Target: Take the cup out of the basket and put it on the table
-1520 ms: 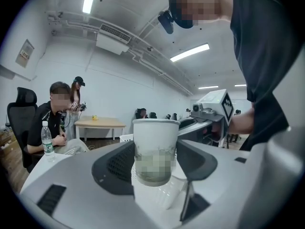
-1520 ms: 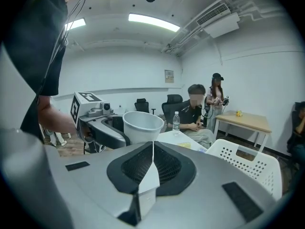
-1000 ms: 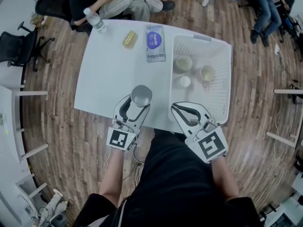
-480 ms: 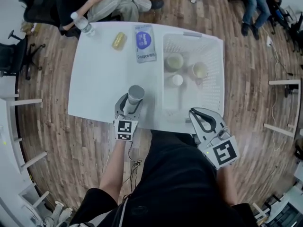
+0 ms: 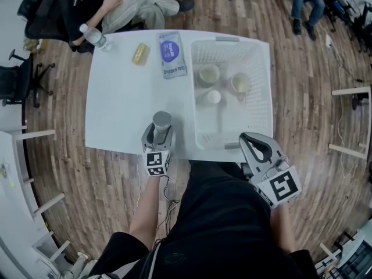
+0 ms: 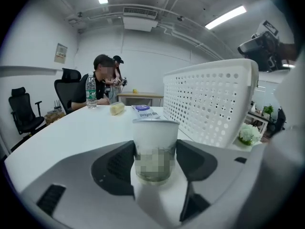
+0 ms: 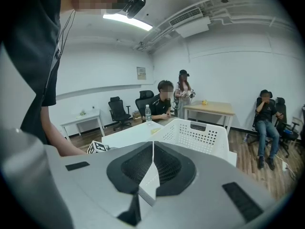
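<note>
A grey paper cup [image 5: 161, 121] stands upright between the jaws of my left gripper [image 5: 160, 130], low over the white table [image 5: 122, 103] near its front edge; whether its base touches the top I cannot tell. In the left gripper view the cup [image 6: 155, 144] fills the gap and both pads press its sides. The white perforated basket [image 5: 264, 97] stands to the right with three more cups, among them one pale green [image 5: 209, 73] and one cream [image 5: 240, 83]. My right gripper [image 5: 251, 139] is off the table's front right corner, shut and empty, with its pads meeting [image 7: 151, 163].
On the table's far side lie a water bottle [image 5: 92, 36], a yellow item [image 5: 139, 53] and a blue-and-white packet [image 5: 172, 54]. A seated person [image 5: 125, 2] is just beyond the far edge. Office chairs [image 5: 23, 77] stand left; more people sit at the back right.
My left gripper has come down with the cup toward the table top. The right gripper has drawn away from the basket's front, to the right and nearer the person's body.
</note>
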Available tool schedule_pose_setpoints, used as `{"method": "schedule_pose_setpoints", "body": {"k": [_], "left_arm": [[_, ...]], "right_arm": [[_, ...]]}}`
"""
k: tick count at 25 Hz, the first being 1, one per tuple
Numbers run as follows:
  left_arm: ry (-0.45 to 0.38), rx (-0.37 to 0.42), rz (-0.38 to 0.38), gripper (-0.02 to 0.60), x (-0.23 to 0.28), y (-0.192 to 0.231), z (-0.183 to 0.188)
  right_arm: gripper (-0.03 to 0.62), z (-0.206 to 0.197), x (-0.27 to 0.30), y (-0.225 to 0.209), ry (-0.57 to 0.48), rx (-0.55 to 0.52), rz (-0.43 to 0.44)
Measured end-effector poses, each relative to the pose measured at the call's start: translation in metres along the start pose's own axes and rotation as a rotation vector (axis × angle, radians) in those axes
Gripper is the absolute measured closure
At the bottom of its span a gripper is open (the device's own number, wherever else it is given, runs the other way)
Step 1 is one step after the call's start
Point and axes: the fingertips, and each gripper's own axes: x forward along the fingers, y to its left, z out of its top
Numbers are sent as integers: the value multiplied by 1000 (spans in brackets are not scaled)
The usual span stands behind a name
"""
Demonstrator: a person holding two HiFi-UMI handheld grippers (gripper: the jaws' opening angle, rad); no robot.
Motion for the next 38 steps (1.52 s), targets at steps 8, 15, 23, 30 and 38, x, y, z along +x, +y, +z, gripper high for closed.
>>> {"method": "schedule_pose_setpoints", "body": {"k": [8, 15, 23, 30, 38], "left_arm": [[33, -52, 62, 273, -12, -4, -18], [84, -83, 94, 253, -20, -1, -32], [127, -137, 156, 247, -50, -7, -42], [26, -191, 214, 318, -109, -29, 10], [-206, -44, 127, 535, -123, -68, 131]], "right_arm": [[568, -9, -10, -1, -5, -1, 23], [568, -10, -21, -8, -5, 11, 19], [568, -19, -46, -23, -67, 40, 7], [568, -19, -68, -42, -135, 90, -20], [568, -18, -85, -56, -211, 120, -32]]}}
